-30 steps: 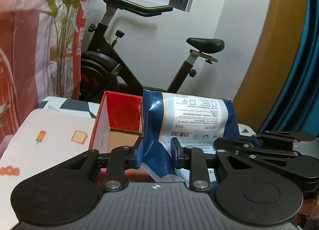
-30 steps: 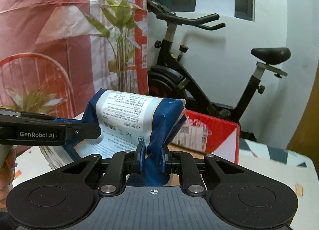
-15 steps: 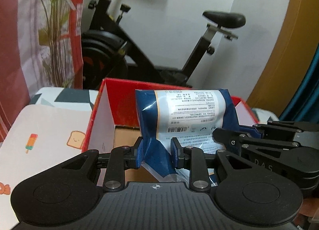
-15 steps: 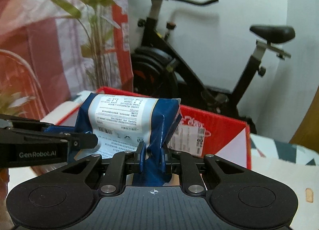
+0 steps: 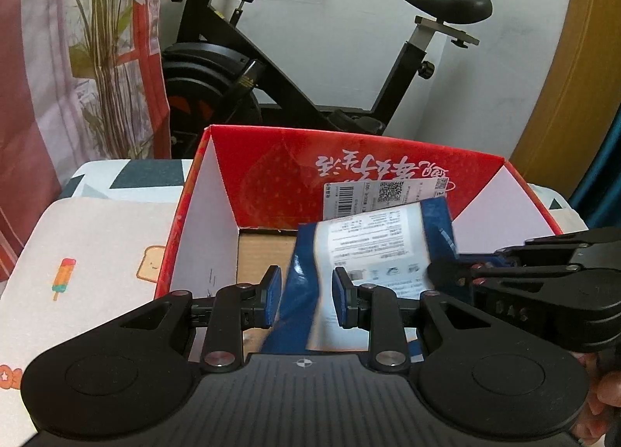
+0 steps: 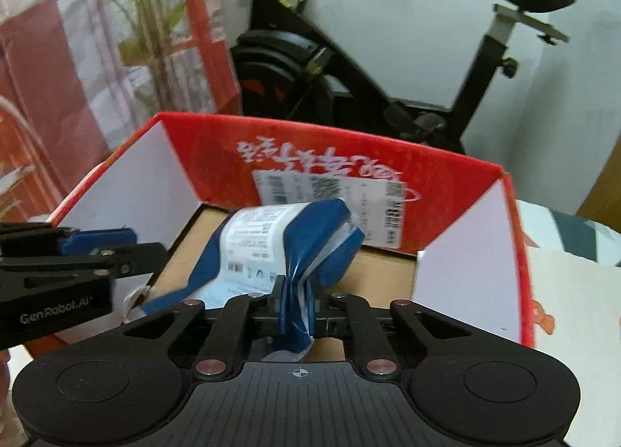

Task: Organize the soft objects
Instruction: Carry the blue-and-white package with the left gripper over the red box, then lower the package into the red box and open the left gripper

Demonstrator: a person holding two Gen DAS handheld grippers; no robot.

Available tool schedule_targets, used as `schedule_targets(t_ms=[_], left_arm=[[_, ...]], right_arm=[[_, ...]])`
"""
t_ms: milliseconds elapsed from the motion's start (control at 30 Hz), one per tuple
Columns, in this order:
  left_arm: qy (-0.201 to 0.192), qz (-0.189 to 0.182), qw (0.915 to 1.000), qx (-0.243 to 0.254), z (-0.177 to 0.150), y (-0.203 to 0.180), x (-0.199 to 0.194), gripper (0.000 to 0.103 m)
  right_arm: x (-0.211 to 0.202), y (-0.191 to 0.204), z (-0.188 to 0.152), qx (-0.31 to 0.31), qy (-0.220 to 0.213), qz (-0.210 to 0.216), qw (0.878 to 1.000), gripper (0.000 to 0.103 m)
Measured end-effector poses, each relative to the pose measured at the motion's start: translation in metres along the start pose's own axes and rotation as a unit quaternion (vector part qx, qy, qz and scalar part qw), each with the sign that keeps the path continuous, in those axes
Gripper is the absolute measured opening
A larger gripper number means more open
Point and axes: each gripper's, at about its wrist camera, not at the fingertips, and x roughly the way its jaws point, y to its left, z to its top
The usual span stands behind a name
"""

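Note:
A soft blue-and-white package hangs slanted inside an open red cardboard box, just above its brown floor. My left gripper is shut on the package's near end, which is pinched narrow between the blue pads. The right gripper comes in from the right side. In the right wrist view the package runs away from my right gripper. Its jaws are closing on the crumpled blue end, and that end is squeezed thin between them. The left gripper reaches in over the box's left wall.
The box stands on a table under a white cloth printed with small pictures. Behind it are a black exercise bike and a plant against a red-and-white sheet. A hand shows at the lower right edge.
Both grippers have carried the package forward and down, from above the box's near edge to inside its walls. The package now tilts, and the right jaws pinch its end tighter.

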Motion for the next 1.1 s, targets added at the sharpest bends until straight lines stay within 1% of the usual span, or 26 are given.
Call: schedule_targets(t_ms=[67, 133, 300, 367, 467, 500, 533, 633, 667, 700, 733, 767, 800, 833, 867, 933, 1000, 1033, 1100], left_arm=[[0.0, 0.001, 1.0, 0.001, -0.001, -0.001, 0.0, 0.03], [-0.002, 0.003, 1.0, 0.003, -0.002, -0.002, 0.0, 0.03], [-0.002, 0.006, 1.0, -0.002, -0.005, 0.001, 0.0, 0.03], [-0.004, 0.008, 1.0, 0.001, -0.006, 0.001, -0.003, 0.03], [-0.01, 0.012, 0.9998, 0.007, -0.007, 0.0, -0.009, 0.03], [-0.014, 0.013, 0.9998, 0.009, -0.007, 0.0, -0.013, 0.03], [-0.017, 0.014, 0.9997, 0.011, -0.008, 0.0, -0.016, 0.03], [-0.024, 0.017, 0.9995, 0.011, -0.01, 0.001, -0.025, 0.03], [-0.027, 0.019, 0.9994, 0.008, -0.011, 0.002, -0.028, 0.031], [-0.028, 0.02, 0.9994, 0.006, -0.012, 0.002, -0.031, 0.035], [-0.03, 0.021, 0.9993, 0.006, -0.014, 0.002, -0.035, 0.043], [-0.033, 0.024, 0.9991, 0.007, -0.015, 0.001, -0.039, 0.047], [-0.037, 0.029, 0.9989, 0.009, -0.017, 0.0, -0.043, 0.056], [-0.041, 0.034, 0.9985, 0.012, -0.019, -0.001, -0.048, 0.063], [-0.047, 0.039, 0.998, 0.016, -0.02, -0.003, -0.053, 0.066], [-0.056, 0.046, 0.9971, 0.021, -0.024, -0.005, -0.062, 0.082], [-0.067, 0.052, 0.9961, 0.024, -0.026, -0.006, -0.072, 0.092], [-0.072, 0.056, 0.9955, 0.025, -0.027, -0.007, -0.076, 0.096], [-0.081, 0.063, 0.9944, 0.026, -0.03, -0.009, -0.086, 0.098]], right_arm=[[0.005, 0.004, 0.001, -0.009, 0.018, 0.002, 1.0, 0.009], [0.012, 0.009, 0.001, -0.017, 0.045, 0.004, 0.999, 0.009], [0.022, 0.013, 0.006, -0.017, 0.084, -0.005, 0.996, 0.01], [0.022, 0.015, 0.005, -0.022, 0.084, -0.027, 0.996, 0.018], [0.021, 0.016, 0.004, -0.012, 0.08, -0.069, 0.994, 0.035], [0.019, 0.015, 0.005, -0.008, 0.073, -0.084, 0.994, 0.045], [0.015, 0.012, 0.004, -0.005, 0.063, -0.089, 0.994, 0.052], [0.004, 0.009, 0.004, 0.009, 0.043, -0.081, 0.996, 0.06], [0.0, 0.008, 0.003, 0.012, 0.039, -0.08, 0.996, 0.062], [-0.006, 0.008, 0.002, 0.013, 0.031, -0.077, 0.996, 0.066], [-0.011, 0.008, 0.002, 0.012, 0.025, -0.074, 0.997, 0.072], [-0.016, 0.007, 0.001, 0.013, 0.019, -0.07, 0.997, 0.076], [-0.021, 0.005, 0.001, 0.017, 0.012, -0.064, 0.998, 0.088], [-0.028, 0.004, -0.001, 0.022, 0.002, -0.06, 0.998, 0.096], [-0.034, 0.003, -0.002, 0.024, -0.007, -0.057, 0.998, 0.097], [-0.044, 0.005, -0.003, 0.019, -0.016, -0.058, 0.998, 0.1], [-0.054, 0.005, -0.006, 0.016, -0.026, -0.056, 0.998, 0.102], [-0.059, 0.005, -0.008, 0.015, -0.029, -0.054, 0.998, 0.102], [-0.068, 0.005, -0.012, 0.014, -0.037, -0.052, 0.998, 0.103]])
